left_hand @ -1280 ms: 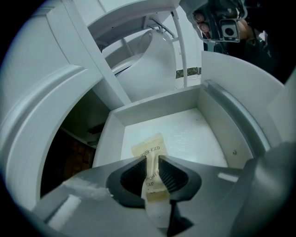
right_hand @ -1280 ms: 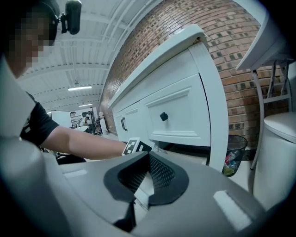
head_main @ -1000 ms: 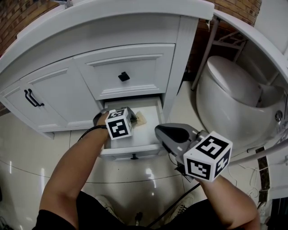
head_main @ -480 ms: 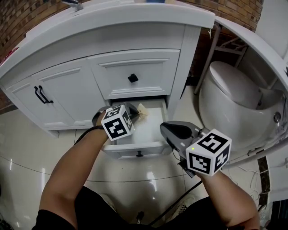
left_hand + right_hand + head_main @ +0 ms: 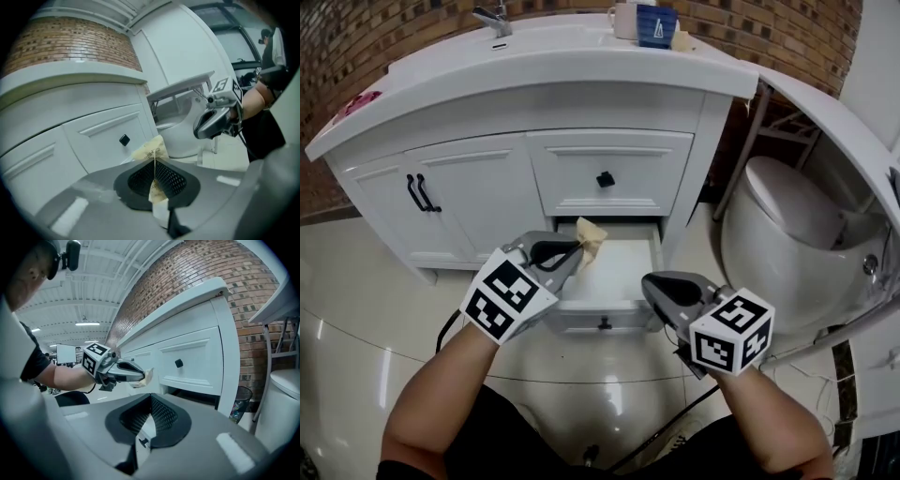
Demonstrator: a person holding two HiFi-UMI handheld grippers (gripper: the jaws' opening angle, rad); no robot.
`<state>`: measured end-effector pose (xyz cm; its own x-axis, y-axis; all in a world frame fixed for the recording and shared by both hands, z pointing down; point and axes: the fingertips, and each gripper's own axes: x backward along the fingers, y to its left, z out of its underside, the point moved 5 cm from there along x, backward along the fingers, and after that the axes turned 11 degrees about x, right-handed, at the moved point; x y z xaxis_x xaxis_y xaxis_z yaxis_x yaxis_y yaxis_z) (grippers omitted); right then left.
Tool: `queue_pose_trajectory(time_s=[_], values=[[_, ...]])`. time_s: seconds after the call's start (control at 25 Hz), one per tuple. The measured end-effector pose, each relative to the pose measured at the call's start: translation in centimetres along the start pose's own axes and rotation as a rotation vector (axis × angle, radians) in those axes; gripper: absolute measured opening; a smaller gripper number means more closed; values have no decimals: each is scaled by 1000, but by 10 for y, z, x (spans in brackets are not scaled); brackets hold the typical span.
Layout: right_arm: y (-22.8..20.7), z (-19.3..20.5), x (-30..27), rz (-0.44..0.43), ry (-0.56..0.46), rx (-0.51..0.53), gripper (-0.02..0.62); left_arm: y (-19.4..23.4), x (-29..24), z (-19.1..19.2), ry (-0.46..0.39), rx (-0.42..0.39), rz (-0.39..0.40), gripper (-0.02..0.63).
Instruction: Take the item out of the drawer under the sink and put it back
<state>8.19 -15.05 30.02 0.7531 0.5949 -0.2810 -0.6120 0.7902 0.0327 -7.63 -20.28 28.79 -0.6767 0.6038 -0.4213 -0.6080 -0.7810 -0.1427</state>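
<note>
A small tan paper packet [image 5: 590, 238] [image 5: 151, 151] is clamped in my left gripper [image 5: 578, 249] [image 5: 155, 180], held in the air above the open bottom drawer [image 5: 609, 305] of the white sink cabinet. The packet sticks out past the jaw tips. In the right gripper view the left gripper [image 5: 140, 377] and packet [image 5: 148, 376] show at mid-left. My right gripper [image 5: 654, 287] [image 5: 146, 425] hangs shut with nothing in it, just right of the drawer's front corner. The drawer's floor looks bare white where it shows.
The upper drawer with a black knob [image 5: 605, 179] is closed, as are the doors with black handles [image 5: 417, 193] to the left. A white toilet [image 5: 792, 230] stands at the right. Cups [image 5: 657, 25] sit on the counter. The floor [image 5: 356, 300] is glossy tile.
My left gripper has lifted out of the drawer with the packet and drawn back toward me. The head view has tilted up, showing the counter top. The right gripper stayed about where it was.
</note>
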Motion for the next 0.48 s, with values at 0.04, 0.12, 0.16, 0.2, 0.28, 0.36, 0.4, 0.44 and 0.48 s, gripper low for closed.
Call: queue_pose_trajectory(time_s=[0.04, 0.12, 0.16, 0.2, 0.28, 0.36, 0.4, 0.44, 0.48], values=[[3, -1, 0, -4, -2, 1, 8, -2, 13, -1, -25, 40, -10, 12], [8, -4, 0, -11, -8, 4, 8, -6, 36, 0, -66, 114, -23, 12], [10, -5, 0, -12, -12, 6, 8, -9, 46, 1, -81, 142, -27, 12], [12, -7, 1, -12, -16, 9, 8, -12, 55, 3, -96, 168, -30, 12], [15, -10, 2, -9, -21, 17, 8, -18, 69, 10, -125, 225, -32, 12], [16, -9, 2, -6, -19, 21, 8, -23, 76, 21, -145, 280, -21, 12], [16, -7, 1, -5, -15, 21, 8, -25, 76, 27, -147, 297, -13, 12], [15, -6, 1, -3, -9, 20, 8, -26, 75, 32, -145, 306, -4, 12], [15, -4, 0, 0, -3, 18, 8, -27, 74, 37, -140, 313, 3, 12]])
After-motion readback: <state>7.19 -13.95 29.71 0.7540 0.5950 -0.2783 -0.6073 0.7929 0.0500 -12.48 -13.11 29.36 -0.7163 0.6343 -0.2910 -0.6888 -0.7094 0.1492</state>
